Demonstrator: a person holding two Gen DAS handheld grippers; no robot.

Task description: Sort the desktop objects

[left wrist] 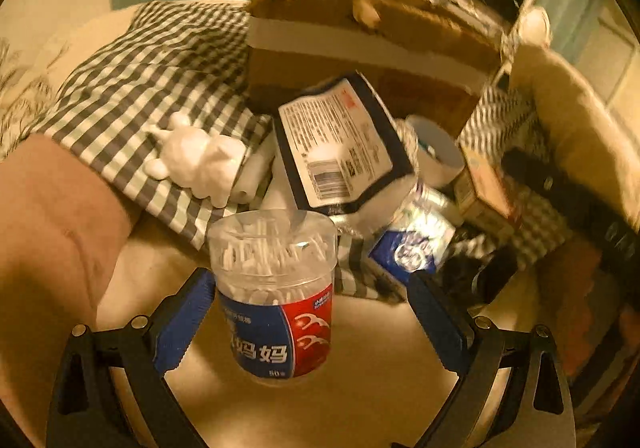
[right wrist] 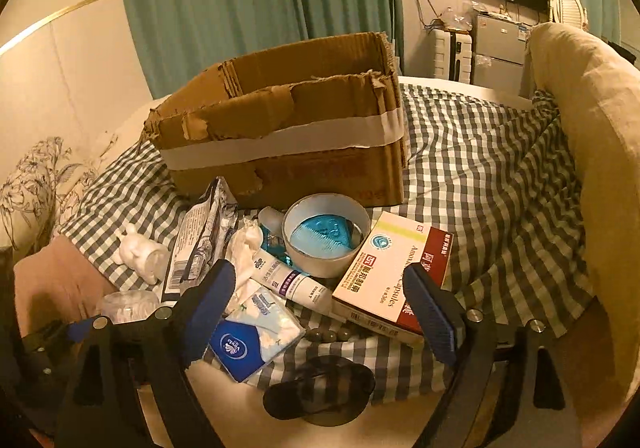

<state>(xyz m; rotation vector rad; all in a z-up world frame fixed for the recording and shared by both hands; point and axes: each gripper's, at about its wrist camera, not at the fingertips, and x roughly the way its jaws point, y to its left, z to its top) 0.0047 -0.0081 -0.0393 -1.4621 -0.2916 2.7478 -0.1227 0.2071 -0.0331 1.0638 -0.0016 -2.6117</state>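
Note:
In the left wrist view my left gripper (left wrist: 308,316) is open around a clear jar of floss picks (left wrist: 276,288) with a blue and red label; the jar stands upright between the fingers, close to the left one. Behind it lie a dark packet (left wrist: 340,144), a white figurine (left wrist: 200,160), a tissue pack (left wrist: 412,244) and a tape roll (left wrist: 436,152). In the right wrist view my right gripper (right wrist: 320,312) is open and empty over a tissue pack (right wrist: 256,332), a tube (right wrist: 292,280) and a medicine box (right wrist: 392,276). The cardboard box (right wrist: 288,128) stands behind.
Everything lies on a checked cloth (right wrist: 480,176). A tape roll (right wrist: 326,232) holds a blue comb. Dark sunglasses (right wrist: 320,388) lie at the front edge. A beige cushion (right wrist: 592,152) rises on the right. A pink cushion (left wrist: 52,216) is at the left.

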